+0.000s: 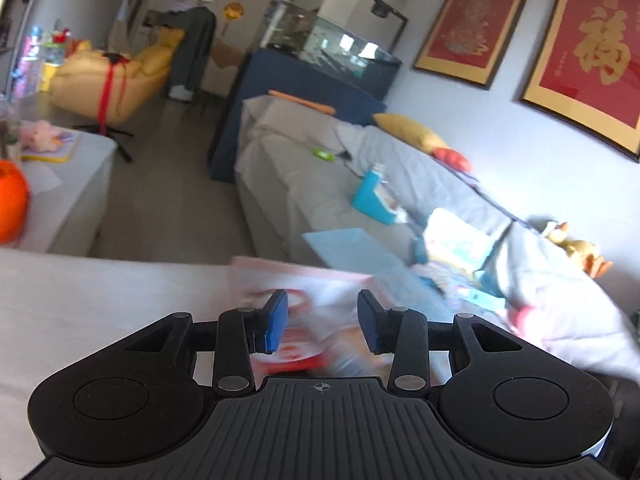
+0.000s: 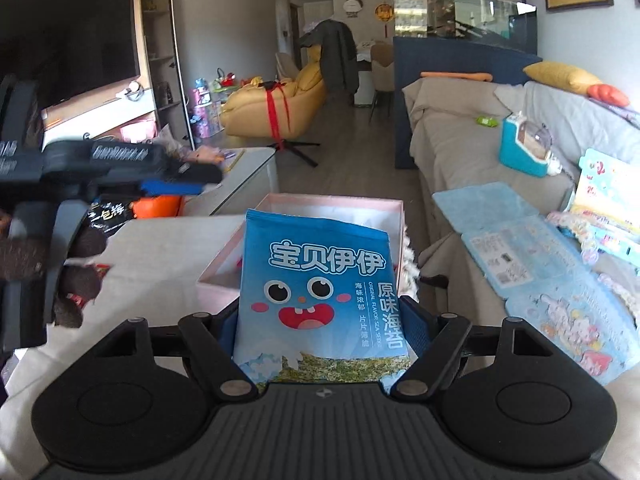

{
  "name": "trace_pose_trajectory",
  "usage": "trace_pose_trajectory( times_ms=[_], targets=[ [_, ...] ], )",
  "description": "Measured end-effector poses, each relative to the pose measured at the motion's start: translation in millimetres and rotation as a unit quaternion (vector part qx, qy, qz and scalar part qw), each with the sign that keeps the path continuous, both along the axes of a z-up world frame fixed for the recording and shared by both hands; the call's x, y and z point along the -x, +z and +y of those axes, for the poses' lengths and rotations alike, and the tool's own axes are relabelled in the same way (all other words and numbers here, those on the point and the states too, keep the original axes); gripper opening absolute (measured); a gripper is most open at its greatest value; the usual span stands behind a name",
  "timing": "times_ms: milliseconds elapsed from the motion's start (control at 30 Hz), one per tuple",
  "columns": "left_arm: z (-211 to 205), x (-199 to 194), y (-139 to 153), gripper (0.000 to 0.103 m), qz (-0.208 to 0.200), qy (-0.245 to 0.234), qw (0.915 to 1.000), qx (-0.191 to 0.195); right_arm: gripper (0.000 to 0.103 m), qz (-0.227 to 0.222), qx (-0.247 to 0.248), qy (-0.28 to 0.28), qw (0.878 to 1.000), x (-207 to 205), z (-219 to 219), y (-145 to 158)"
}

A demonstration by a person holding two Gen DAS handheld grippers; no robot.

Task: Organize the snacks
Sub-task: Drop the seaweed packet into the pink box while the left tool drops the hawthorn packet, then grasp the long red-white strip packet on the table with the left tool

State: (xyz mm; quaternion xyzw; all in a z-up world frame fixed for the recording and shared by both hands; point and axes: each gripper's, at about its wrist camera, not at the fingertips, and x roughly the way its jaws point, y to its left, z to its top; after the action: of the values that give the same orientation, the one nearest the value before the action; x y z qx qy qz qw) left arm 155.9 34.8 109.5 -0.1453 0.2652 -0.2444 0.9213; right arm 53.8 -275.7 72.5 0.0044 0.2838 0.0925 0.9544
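Blue and glossy, seaweed snack bag (image 2: 320, 292) upright between the jaws of the right gripper (image 2: 324, 328), pinched at its lower sides by the blue pads, cartoon face and white lettering toward the camera. Behind it, just past the bag's top edge, pink box (image 2: 332, 204) standing open on the cloth-covered counter (image 2: 160, 248), pale inside, its near left wall showing beside the bag. Right gripper aimed forward and somewhat downward over the counter, bag raised in front of the box rather than resting in it. At the left edge of the right wrist view, left gripper (image 2: 176, 184) seen from the side, black frame with a blue pad, carried by a gloved hand (image 2: 76, 276), dark fingers curled round the handle; beneath it a black snack packet (image 2: 110, 216) and an orange object (image 2: 158, 205) on the counter. From the left wrist view, left gripper (image 1: 322, 322) tilted downward above the pink box (image 1: 304, 292), heavily blurred; jaws part-way spread, blue pads apart, nothing pressed between them, box contents below smeared red and white and not readable. Beyond, grey sofa (image 1: 304, 184) with a blue case (image 1: 372, 200) and scattered children's books, red framed pictures (image 1: 592, 56) on the wall.
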Motion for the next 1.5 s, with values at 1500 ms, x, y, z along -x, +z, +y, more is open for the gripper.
trace_pose_trajectory(
  times_ms=[1500],
  targets=[
    [38.2, 106.0, -90.4, 0.047, 0.107, 0.028, 0.9719, -0.208, 0.086, 0.118, 0.016, 0.048, 0.992, -2.0, 34.2, -97.2]
  ],
)
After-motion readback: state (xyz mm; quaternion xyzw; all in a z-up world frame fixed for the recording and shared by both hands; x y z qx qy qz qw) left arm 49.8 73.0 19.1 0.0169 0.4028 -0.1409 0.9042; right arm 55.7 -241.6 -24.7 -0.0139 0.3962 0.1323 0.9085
